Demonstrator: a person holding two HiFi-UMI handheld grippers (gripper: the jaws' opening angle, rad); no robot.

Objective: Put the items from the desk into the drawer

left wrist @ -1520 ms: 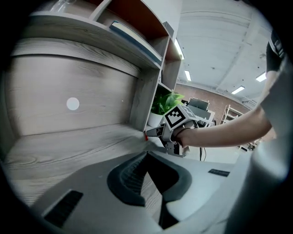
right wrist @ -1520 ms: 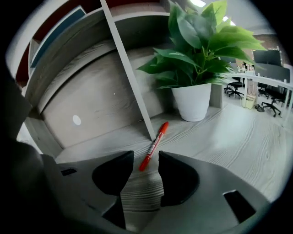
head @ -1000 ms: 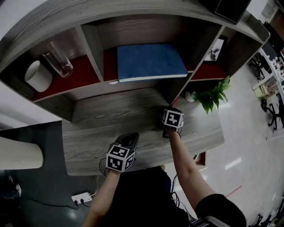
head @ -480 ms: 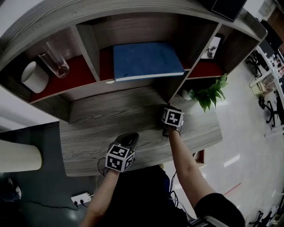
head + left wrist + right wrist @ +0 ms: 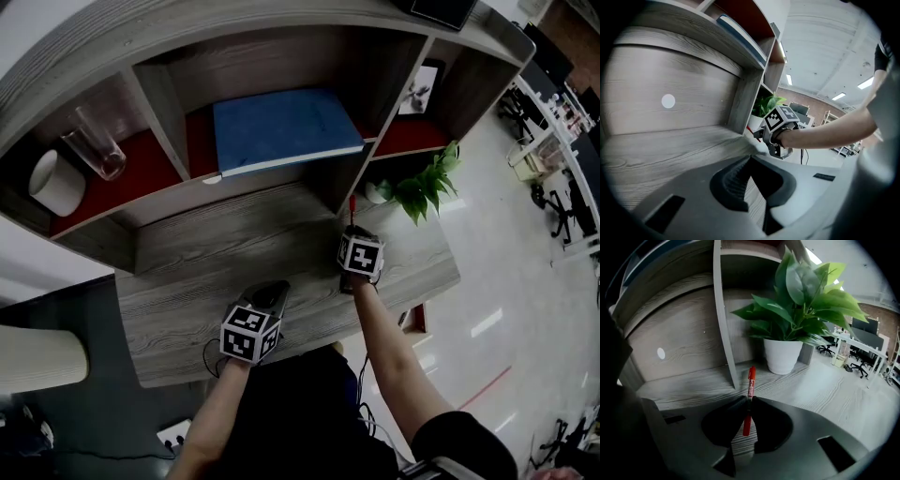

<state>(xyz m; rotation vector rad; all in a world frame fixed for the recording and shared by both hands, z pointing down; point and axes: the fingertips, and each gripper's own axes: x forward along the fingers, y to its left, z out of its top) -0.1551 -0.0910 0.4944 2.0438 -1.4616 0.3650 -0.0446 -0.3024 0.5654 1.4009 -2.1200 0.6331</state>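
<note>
A red pen (image 5: 751, 380) stands nearly upright between the jaws of my right gripper (image 5: 747, 399), which is shut on its lower half, just above the grey wooden desk (image 5: 187, 281). In the head view the pen (image 5: 352, 208) sticks up past the right gripper (image 5: 354, 239) beside a shelf divider. My left gripper (image 5: 270, 298) hovers over the desk's front edge. Its jaws (image 5: 749, 159) are together with nothing between them. The left gripper view also catches the right gripper (image 5: 759, 137). No drawer shows plainly in any view.
A potted green plant (image 5: 787, 319) stands just right of the shelf divider (image 5: 723, 310). The shelf unit above the desk holds a blue book (image 5: 281, 127), a glass (image 5: 94, 142) and a white cup (image 5: 52, 183). A power strip (image 5: 173, 433) lies on the floor.
The head camera has swung, shifting the whole scene left. The right gripper with the pen has drawn slightly away from the shelf divider. The left gripper has barely moved.
</note>
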